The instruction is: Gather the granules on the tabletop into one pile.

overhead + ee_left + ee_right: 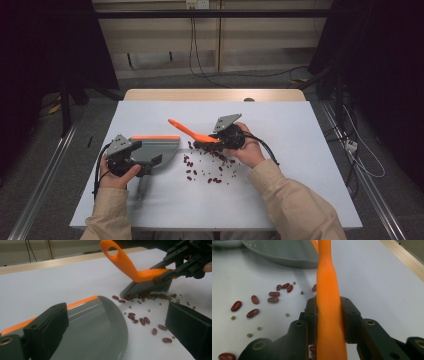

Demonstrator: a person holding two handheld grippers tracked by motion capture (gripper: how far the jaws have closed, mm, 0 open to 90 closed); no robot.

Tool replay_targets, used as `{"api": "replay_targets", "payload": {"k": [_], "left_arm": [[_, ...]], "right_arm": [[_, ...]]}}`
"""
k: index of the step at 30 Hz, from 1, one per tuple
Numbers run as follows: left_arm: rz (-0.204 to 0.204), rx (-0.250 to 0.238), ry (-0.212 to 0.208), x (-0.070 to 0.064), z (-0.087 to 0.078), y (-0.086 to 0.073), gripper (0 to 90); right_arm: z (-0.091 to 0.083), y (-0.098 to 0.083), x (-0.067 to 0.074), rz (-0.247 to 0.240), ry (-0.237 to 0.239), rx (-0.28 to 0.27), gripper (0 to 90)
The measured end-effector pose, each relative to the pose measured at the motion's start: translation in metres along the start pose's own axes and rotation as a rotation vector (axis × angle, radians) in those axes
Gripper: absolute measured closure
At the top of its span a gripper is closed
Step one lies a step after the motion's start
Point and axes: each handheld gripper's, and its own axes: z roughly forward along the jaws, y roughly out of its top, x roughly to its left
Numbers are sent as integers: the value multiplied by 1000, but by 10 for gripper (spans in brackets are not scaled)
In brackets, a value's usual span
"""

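Observation:
A grey dustpan [161, 145] with an orange strip lies flat on the white table. Its rounded lip [120, 322] faces a scatter of red kidney beans [210, 170] and small green beans [149, 310]. My left gripper [152, 152] straddles the pan with its jaws wide apart. One jaw is at the pan's orange side; bare table shows between the pan and the other jaw. My right gripper [206, 143] is shut on the orange handle of a brush [187, 131]. The brush's dark bristles [142, 288] stand on the table among the beans, right of the pan. The handle [328, 290] rises between my right jaws.
The white table top [280, 190] has free room on its right half and along the far edge. The dustpan's grey handle [142, 189] points toward the person, beside the left hand. Cables trail from both grippers.

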Motion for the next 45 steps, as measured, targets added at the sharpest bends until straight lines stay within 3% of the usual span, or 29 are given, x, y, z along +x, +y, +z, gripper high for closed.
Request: {"api": "replay_targets", "payload": {"k": [7, 13, 18, 23, 25, 27, 37, 45], "left_arm": [[5, 5, 1, 0, -1, 0, 47], [5, 6, 1, 0, 0, 0, 47], [-4, 3, 4, 2, 0, 0, 46], [-9, 5, 2, 3, -1, -1, 47], [-6, 6, 3, 5, -1, -1, 46], [-6, 7, 8, 5, -2, -2, 46], [0, 10, 10, 3, -2, -2, 47], [-1, 11, 10, 2, -2, -2, 46]], "right_arm": [[-10, -4, 10, 0, 3, -11, 713], [-11, 5, -1, 38, -40, -79, 714], [7, 21, -14, 46, -57, -95, 713], [34, 27, -19, 30, -37, -58, 714], [37, 24, -16, 44, 8, -62, 713], [33, 24, -10, 4, 9, -43, 714], [11, 10, 12, -60, 72, -36, 713], [-1, 3, 24, -67, 95, -32, 713]]}}
